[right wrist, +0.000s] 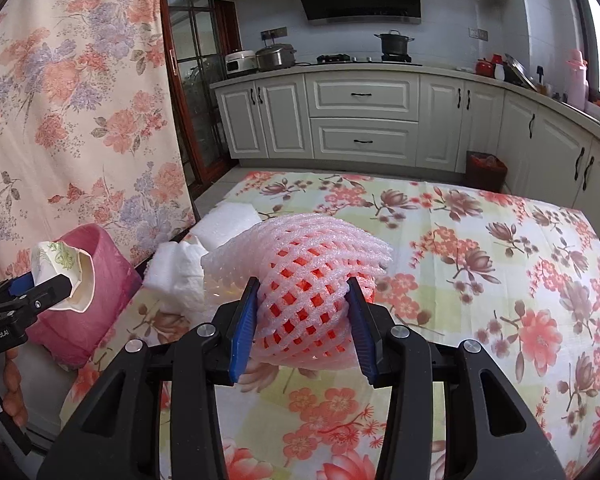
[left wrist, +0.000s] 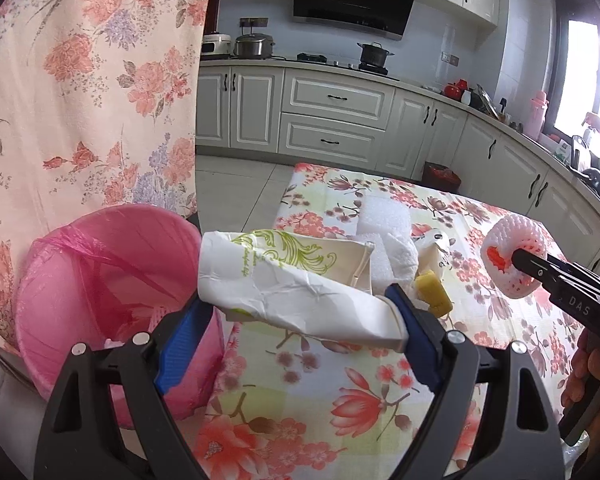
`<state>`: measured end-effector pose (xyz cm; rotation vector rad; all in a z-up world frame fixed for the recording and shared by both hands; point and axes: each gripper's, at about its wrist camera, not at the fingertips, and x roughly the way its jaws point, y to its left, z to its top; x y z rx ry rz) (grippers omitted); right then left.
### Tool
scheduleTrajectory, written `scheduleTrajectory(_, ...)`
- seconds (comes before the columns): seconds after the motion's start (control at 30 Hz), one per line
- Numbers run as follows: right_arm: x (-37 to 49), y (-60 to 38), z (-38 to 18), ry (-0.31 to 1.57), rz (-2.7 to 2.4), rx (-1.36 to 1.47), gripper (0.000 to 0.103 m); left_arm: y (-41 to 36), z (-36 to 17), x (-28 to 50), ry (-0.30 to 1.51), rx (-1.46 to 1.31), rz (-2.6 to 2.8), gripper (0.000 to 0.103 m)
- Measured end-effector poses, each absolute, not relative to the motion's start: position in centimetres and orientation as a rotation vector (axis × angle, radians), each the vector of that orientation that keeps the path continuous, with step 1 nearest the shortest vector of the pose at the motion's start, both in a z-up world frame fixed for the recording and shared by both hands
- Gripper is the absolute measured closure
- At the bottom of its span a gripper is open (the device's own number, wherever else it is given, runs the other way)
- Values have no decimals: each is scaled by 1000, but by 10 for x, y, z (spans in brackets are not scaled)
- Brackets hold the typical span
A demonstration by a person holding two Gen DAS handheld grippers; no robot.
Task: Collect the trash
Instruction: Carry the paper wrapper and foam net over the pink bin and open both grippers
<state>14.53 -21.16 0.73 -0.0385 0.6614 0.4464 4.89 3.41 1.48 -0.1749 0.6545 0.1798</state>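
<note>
Table [right wrist: 480,240]: covered in a flowered cloth, mostly bare on its far and right parts; the remaining litter sits along its left edge.
Bin [left wrist: 100,272]: pink, lined with a pink bag, standing on the floor just beside the table's left edge; something pale lies at the bottom, too dim to name.
Left gripper [left wrist: 300,316]: jaws spread wide and pressed on the ends of a crumpled white wrapper [left wrist: 284,276] with green print, held clear of the cloth, close to the bin's rim.
Right gripper [right wrist: 304,320]: jaws about half closed, blue pads pinching a pink foam fruit net [right wrist: 304,280], lifted off the table, well right of the bin.
Left on the table: white foam blocks [left wrist: 384,210], crumpled tissue [right wrist: 180,276], a small yellow piece [left wrist: 434,292].
Risk, wrapper: it is thin and buckles; held only by its ends, it could fold and slip out before it is over the bin.
Risk, net: springy foam may pop from the pads, or cling to one on release.
Risk, bin: light and near the edge; a knock from either gripper could tip it.
</note>
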Motion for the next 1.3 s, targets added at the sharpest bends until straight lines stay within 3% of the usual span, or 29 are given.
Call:
scheduleTrajectory(0.57,113,-115,44,595,612,-114,61,135,40,-7,567,-242,367,19)
scheduleTrajectory(1.3,95,24,46,615,819,-215,61,209,25,-34,570,-300,451,19)
